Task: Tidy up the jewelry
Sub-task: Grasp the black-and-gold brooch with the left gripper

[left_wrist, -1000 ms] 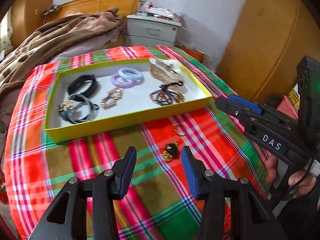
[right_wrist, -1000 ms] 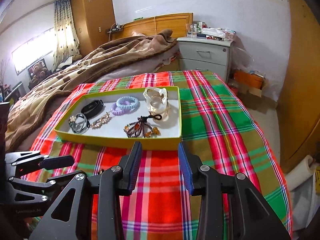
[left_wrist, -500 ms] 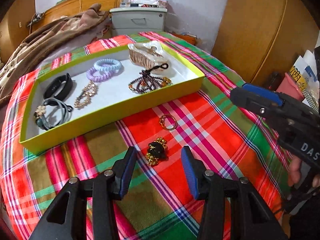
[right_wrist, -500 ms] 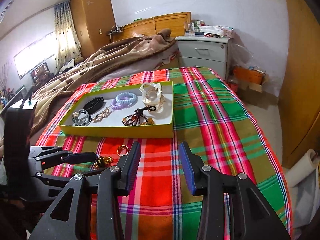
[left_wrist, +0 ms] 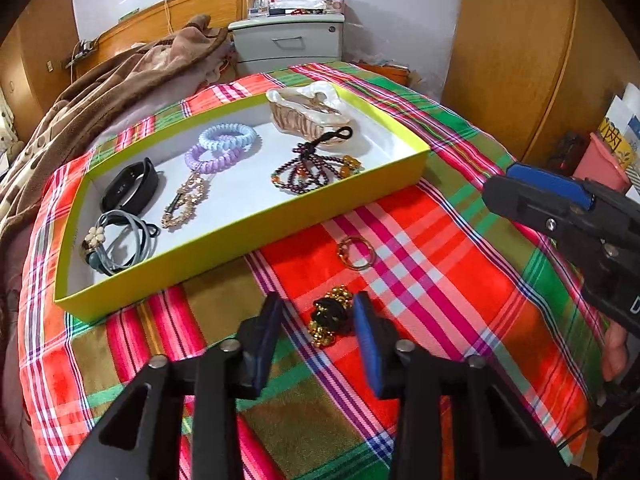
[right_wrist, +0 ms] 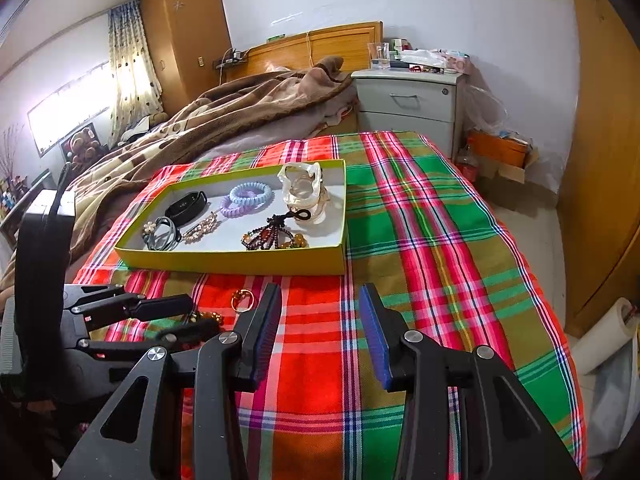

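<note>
Left claw (right_wrist: 176, 318) half hides gold-and-black ornament (right_wrist: 206, 316).

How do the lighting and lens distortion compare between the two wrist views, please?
Left wrist view: even, soft light; fisheye bends the yellow tray rim and darkens the corners; the black and gold piece stays sharp. Right wrist view: the curtained window is blown out; the wardrobe edge bows; the left gripper looks dark.

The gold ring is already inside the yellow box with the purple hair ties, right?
Not quite. The gold ring lies on the plaid cloth in front of the yellow box, as the left wrist view shows. The purple hair ties are inside.
</note>
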The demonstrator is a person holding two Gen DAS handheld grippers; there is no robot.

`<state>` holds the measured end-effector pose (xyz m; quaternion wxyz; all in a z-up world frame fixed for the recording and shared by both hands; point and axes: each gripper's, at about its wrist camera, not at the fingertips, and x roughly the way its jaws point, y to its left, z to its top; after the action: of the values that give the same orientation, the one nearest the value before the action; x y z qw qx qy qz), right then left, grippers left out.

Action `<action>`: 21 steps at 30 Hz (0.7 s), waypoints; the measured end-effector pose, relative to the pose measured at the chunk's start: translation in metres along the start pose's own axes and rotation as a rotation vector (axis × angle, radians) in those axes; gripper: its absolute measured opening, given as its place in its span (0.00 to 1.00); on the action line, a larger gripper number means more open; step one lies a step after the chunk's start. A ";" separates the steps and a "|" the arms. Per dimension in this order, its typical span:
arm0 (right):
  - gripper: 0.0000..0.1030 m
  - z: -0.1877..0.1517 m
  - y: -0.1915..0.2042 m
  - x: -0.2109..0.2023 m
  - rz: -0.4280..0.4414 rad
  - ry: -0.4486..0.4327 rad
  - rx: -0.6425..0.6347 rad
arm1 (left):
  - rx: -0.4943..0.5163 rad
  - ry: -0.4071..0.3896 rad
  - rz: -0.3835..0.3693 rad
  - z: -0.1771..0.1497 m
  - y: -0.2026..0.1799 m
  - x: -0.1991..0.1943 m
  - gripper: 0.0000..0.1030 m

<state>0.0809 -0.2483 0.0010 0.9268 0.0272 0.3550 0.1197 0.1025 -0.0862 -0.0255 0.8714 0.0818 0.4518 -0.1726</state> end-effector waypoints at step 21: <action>0.40 0.000 0.027 0.024 0.038 0.063 -0.065 | -0.111 -0.048 -0.006 -0.004 0.034 -0.019 0.19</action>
<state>0.0931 -0.2164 -0.0108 0.9130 0.0001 0.3794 0.1496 0.1022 -0.0493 -0.0127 0.8847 0.0280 0.4399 -0.1518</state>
